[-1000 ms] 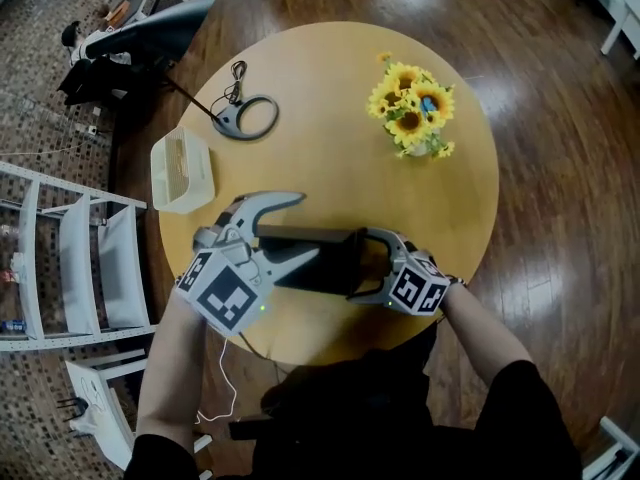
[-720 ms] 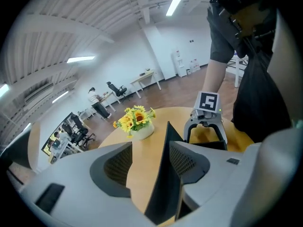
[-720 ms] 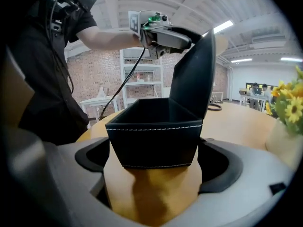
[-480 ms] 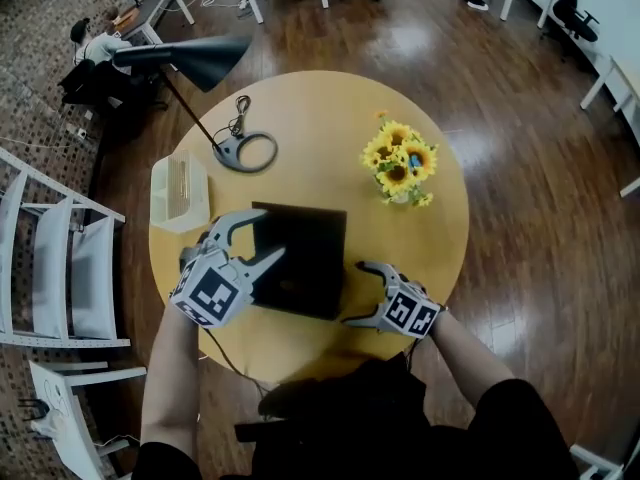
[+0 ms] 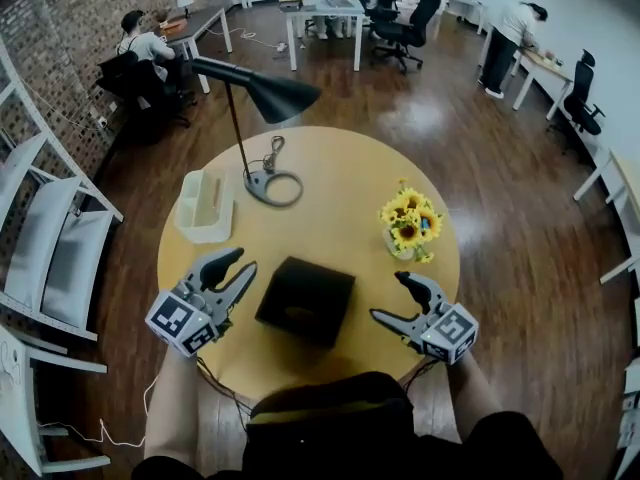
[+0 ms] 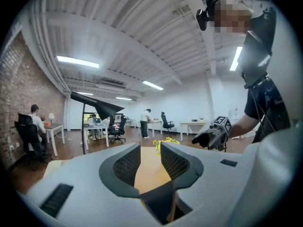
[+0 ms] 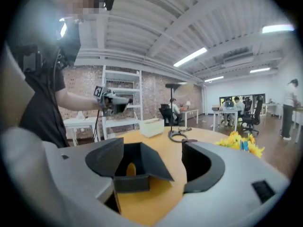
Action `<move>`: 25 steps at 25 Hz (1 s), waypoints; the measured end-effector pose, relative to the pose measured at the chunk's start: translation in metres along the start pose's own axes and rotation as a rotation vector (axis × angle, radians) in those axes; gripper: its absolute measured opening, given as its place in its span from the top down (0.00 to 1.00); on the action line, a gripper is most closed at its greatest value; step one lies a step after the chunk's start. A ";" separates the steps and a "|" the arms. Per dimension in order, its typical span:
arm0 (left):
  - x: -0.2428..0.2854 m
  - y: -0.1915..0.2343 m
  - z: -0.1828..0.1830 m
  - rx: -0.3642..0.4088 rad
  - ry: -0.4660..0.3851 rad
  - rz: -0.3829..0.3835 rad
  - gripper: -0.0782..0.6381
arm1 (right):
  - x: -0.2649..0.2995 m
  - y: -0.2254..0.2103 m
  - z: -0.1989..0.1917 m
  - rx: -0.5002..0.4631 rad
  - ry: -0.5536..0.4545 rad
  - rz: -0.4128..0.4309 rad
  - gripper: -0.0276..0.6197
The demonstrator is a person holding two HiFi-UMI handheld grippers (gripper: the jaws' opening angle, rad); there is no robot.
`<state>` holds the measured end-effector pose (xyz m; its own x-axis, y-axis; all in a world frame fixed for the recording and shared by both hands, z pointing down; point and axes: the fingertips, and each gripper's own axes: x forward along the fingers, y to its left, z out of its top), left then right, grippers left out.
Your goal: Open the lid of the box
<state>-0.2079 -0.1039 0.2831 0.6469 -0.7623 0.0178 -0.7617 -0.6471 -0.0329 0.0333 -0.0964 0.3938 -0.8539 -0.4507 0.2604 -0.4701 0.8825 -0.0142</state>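
The black box [image 5: 305,300] lies flat on the round wooden table [image 5: 340,188], near its front edge, and its dark top looks shut. My left gripper [image 5: 243,264] hovers just left of the box, apart from it. Its jaws are closing with only a narrow gap, and nothing is between them [image 6: 150,162]. My right gripper [image 5: 388,296] is off to the box's right, also apart from it. Its jaws are closing but still wide, with nothing between them. In the right gripper view the box [image 7: 142,167] lies beyond the jaws, low and left.
A black desk lamp [image 5: 265,93] stands on a ring base [image 5: 272,183] at the table's back left. Beside it is a white organiser [image 5: 205,206]. A vase of sunflowers [image 5: 410,226] stands at the right. White shelving [image 5: 50,238] is left of the table.
Both grippers have drawn back from the box's sides and their jaws have narrowed. The head view has lifted, so the box looks smaller and more of the room shows.
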 end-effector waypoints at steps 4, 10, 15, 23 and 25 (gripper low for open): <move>-0.027 -0.007 -0.010 -0.031 -0.053 0.077 0.71 | -0.005 0.004 0.059 0.052 -0.194 -0.061 0.46; -0.065 -0.022 -0.014 -0.229 -0.228 0.151 0.81 | -0.017 0.000 0.080 0.224 -0.340 -0.118 0.80; -0.094 -0.025 -0.020 -0.284 -0.264 0.180 0.81 | -0.036 -0.013 0.077 0.271 -0.359 -0.198 0.95; -0.130 -0.010 -0.043 -0.305 -0.252 0.288 0.81 | -0.047 -0.010 0.090 0.192 -0.357 -0.219 0.95; -0.133 -0.010 -0.044 -0.304 -0.252 0.305 0.81 | -0.046 -0.009 0.088 0.202 -0.356 -0.219 0.95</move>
<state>-0.2883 0.0035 0.3248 0.3534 -0.9158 -0.1909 -0.8692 -0.3969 0.2948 0.0573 -0.0948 0.2970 -0.7363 -0.6732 -0.0688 -0.6522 0.7330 -0.1932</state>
